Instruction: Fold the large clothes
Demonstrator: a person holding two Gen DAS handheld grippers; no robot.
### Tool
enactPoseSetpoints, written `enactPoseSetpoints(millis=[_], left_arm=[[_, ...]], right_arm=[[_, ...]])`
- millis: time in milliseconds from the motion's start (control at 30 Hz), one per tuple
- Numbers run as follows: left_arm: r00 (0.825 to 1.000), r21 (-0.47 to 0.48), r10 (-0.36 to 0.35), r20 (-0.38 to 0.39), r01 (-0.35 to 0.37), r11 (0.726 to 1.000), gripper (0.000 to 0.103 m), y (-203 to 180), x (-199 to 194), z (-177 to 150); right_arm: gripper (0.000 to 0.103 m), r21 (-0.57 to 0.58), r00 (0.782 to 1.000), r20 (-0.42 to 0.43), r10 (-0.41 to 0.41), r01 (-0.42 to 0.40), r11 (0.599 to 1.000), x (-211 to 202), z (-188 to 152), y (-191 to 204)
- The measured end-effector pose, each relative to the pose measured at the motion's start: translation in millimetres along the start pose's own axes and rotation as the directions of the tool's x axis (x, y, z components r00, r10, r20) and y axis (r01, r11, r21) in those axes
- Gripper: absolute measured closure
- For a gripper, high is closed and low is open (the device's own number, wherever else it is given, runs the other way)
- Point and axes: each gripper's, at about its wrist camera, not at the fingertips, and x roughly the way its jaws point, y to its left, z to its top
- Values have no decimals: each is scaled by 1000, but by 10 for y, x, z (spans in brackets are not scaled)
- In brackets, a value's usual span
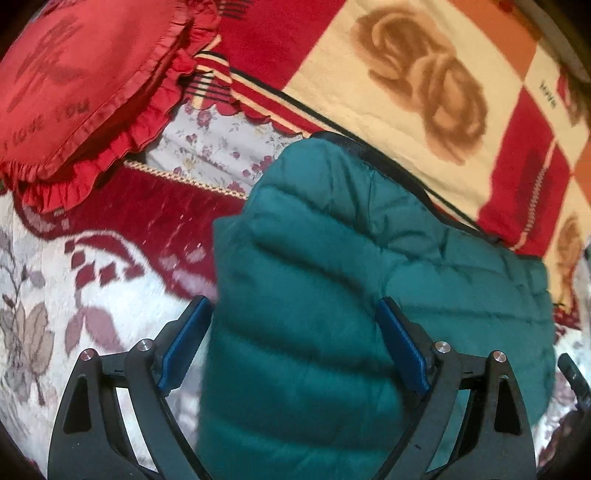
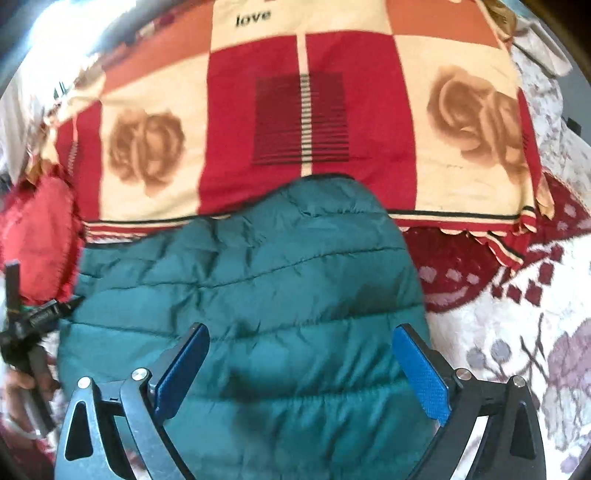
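a teal quilted jacket [image 1: 332, 295] lies bunched on a bed, resting on a white blanket with dark red and mauve flowers [image 1: 55, 295], with its far edge reaching a checked blanket in red, cream and orange with brown roses [image 1: 424, 85]. the left gripper [image 1: 291, 332] hangs over the jacket's near left part with its blue pads [image 1: 184, 343] spread wide; the padded cloth fills the gap between them, but nothing is pinched, and the left pad sits at the jacket's edge, over the flowered blanket. the right gripper [image 2: 301, 362] hangs over the jacket [image 2: 258, 295] too, its jaws just as wide apart and holding nothing, both blue pads [image 2: 421, 373] over the teal cloth. a red frilled cushion [image 1: 85, 85] sits beyond the jacket to the left, partly on the flowered blanket and beside a pale floral sheet [image 1: 218, 144]. in the right wrist view the word "love" [image 2: 253, 17] is printed on the checked blanket [image 2: 369, 110], and at the left rim a dark piece of gear, probably the other gripper [image 2: 33, 317], shows against the cushion [image 2: 37, 229]; blur makes it hard to tell whether either gripper touches the cloth.
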Motion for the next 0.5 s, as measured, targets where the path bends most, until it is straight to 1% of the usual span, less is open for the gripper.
enactPoseSetpoints(millis=[133,267,400,500], left_arm=[[998,-21,-58,-12,58,998,12,156,-290,-202],[993,-55,-113,-26,111,992,12,327,-534,-417],[985,-110,-165,-56,159,981,12,494,-609,-652],[974,-129,-212,-82,201,971,12,489,-626,-810]], right_arm=[[5,6,1000,-20,10,-10,1000,-245,-143,-92],[4,56,999,-38,34,-31,998,-365,-306,-239],[4,125,995,-81,64,-53,991,-323,-508,-397],[3,183,991,-93,98,-79,980,-279,-597,-476]])
